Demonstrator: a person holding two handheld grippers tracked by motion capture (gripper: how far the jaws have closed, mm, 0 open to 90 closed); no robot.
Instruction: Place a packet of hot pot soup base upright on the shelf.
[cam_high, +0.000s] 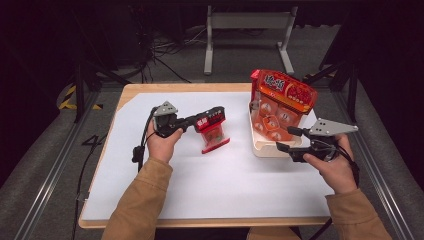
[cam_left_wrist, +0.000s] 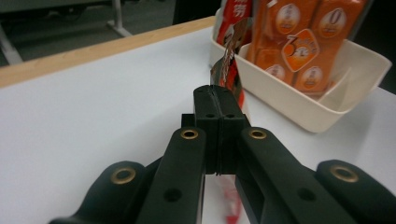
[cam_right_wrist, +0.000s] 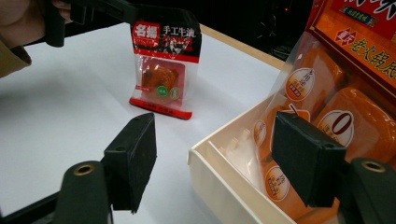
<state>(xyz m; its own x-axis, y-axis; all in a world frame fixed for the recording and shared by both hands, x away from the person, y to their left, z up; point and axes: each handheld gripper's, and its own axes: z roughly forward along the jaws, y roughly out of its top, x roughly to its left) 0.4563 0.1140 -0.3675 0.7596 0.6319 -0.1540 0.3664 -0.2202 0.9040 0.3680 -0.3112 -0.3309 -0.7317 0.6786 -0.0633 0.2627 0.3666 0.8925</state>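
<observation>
The left tongs (cam_high: 216, 116) pinch the packet (cam_high: 214, 135) by its top edge to lift it, while the right tongs (cam_high: 289, 139) gape unclenched at the tray (cam_high: 265, 148).

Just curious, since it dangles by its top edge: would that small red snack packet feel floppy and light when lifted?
Probably light: the left hand-held gripper holds the small red snack packet by its top edge alone. Likely floppy: it is thin film with sealed edges. The glossy film may be slippery, so it could slide in a loose grip.

The small red and clear plastic snack packet (cam_left_wrist: 227, 70) is mostly hidden behind black jaws. The big orange plastic bag (cam_right_wrist: 336, 93) is cut off at the edge. Its writing is too small to read.
</observation>
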